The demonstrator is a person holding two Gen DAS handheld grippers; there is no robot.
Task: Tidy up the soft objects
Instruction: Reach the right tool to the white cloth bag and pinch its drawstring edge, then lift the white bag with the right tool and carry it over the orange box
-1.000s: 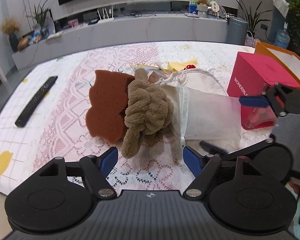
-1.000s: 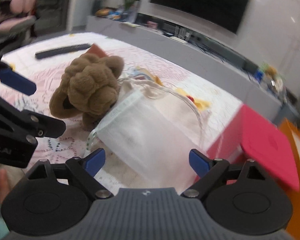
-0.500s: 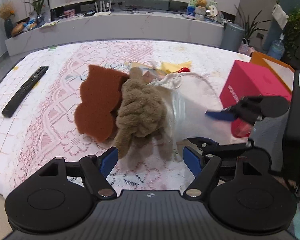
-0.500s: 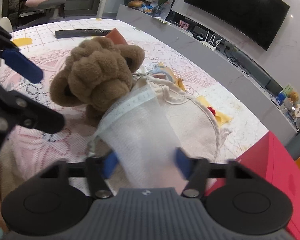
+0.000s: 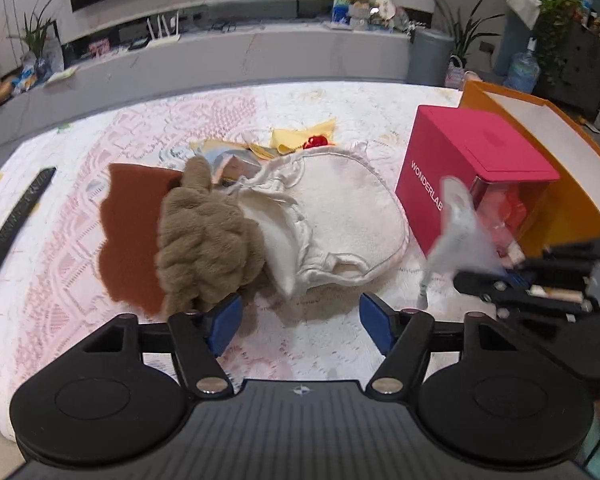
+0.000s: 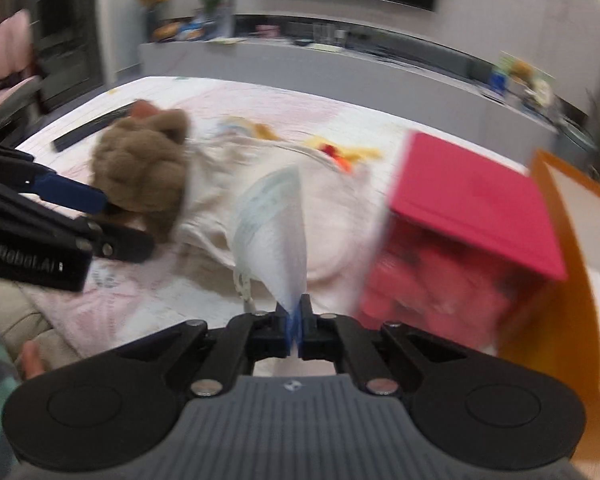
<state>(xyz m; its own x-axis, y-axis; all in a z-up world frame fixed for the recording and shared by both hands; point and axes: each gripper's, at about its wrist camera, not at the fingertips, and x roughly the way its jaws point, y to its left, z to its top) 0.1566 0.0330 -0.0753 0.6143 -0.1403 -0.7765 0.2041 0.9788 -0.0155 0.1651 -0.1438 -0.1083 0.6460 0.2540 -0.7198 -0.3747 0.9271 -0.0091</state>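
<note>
The translucent white mesh pouch (image 6: 274, 236) has come off the cream drawstring bag (image 5: 340, 216), where it lay half a second ago, and now hangs lifted in the right gripper (image 6: 295, 330), whose blue pads are pressed together on the pouch's lower corner with no gap visible between them. In the left wrist view the same pouch (image 5: 458, 224) shows as a blurred pale shape in front of the pink box (image 5: 476, 168), held up off the lace tablecloth (image 5: 320, 344) by the right gripper (image 5: 508, 276) coming in from the right edge. The left gripper (image 5: 300, 320) has its fingers spread wide with nothing between them; its left blue pad sits just at the near edge of the brown plush toy (image 5: 204, 240), though whether it touches the fur cannot be told. The plush toy lies on the tablecloth, overlapping the rust-brown sponge (image 5: 130, 232) on its left and pressed against the open mouth of the cream drawstring bag on its right. Yellow cloth scraps (image 5: 300, 138) with a small red item lie just beyond the bag. A black remote control (image 5: 18, 222) rests well apart at the left edge of the table, and an orange box (image 5: 572, 184) stands just behind the pink one.
</note>
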